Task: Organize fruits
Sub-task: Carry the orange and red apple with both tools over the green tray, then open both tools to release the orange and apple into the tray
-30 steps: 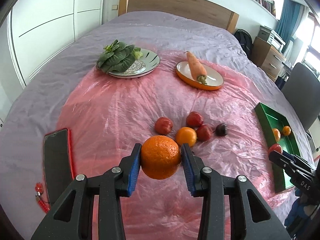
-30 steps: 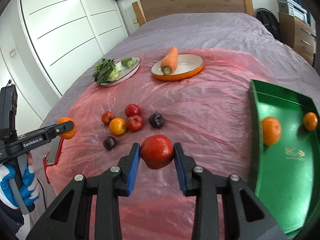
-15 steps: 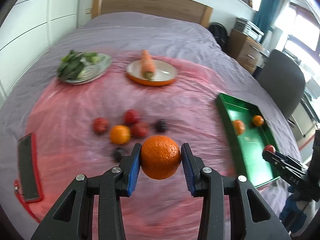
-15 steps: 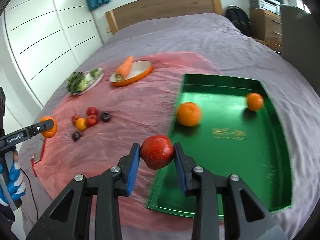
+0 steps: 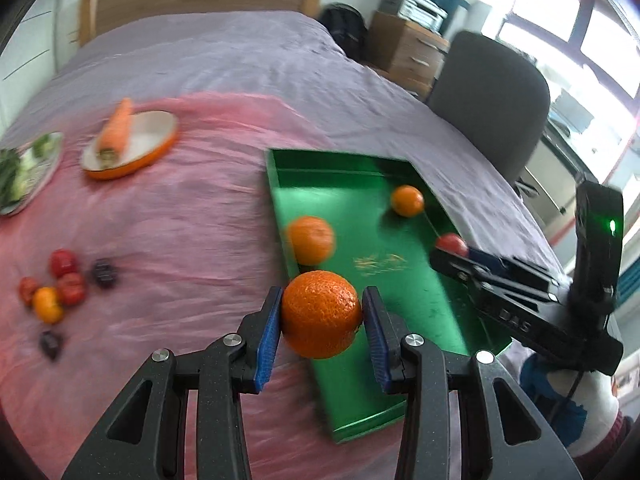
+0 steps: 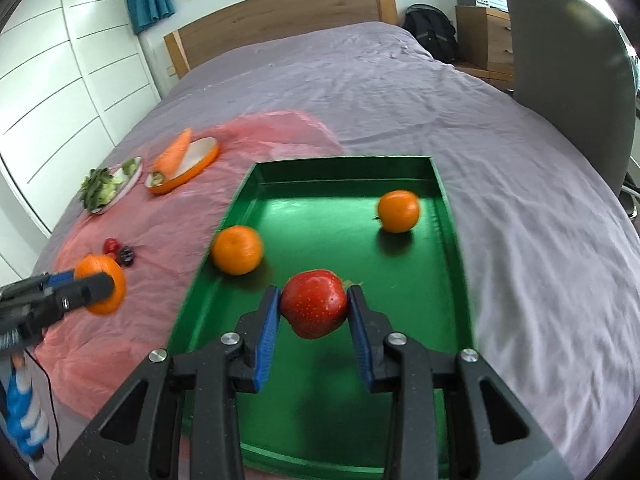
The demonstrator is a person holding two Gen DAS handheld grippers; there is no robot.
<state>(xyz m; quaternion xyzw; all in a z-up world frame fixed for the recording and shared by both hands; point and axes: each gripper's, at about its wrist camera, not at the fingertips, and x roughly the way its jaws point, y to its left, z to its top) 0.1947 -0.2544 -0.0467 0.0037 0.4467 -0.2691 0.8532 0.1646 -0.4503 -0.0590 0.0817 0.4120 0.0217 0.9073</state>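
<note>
My left gripper (image 5: 322, 316) is shut on a large orange (image 5: 321, 314) and holds it above the near left edge of the green tray (image 5: 404, 292). My right gripper (image 6: 314, 310) is shut on a red apple (image 6: 314, 309) above the middle of the green tray (image 6: 340, 420). Two oranges lie in the tray: one by the left wall (image 6: 237, 250), one at the far right (image 6: 399, 211). Several small red, orange and dark fruits (image 5: 64, 280) lie on the pink sheet to the left.
An orange dish with a carrot (image 5: 120, 136) and a plate of greens (image 5: 24, 168) sit at the far left. A grey chair (image 5: 488, 100) and a wooden dresser (image 5: 404, 52) stand right of the bed. The pink plastic sheet (image 5: 180, 220) covers the bedspread.
Both grippers have swung right with their fruit. The left one now reaches the tray's left edge; the right one is over the tray's middle.
</note>
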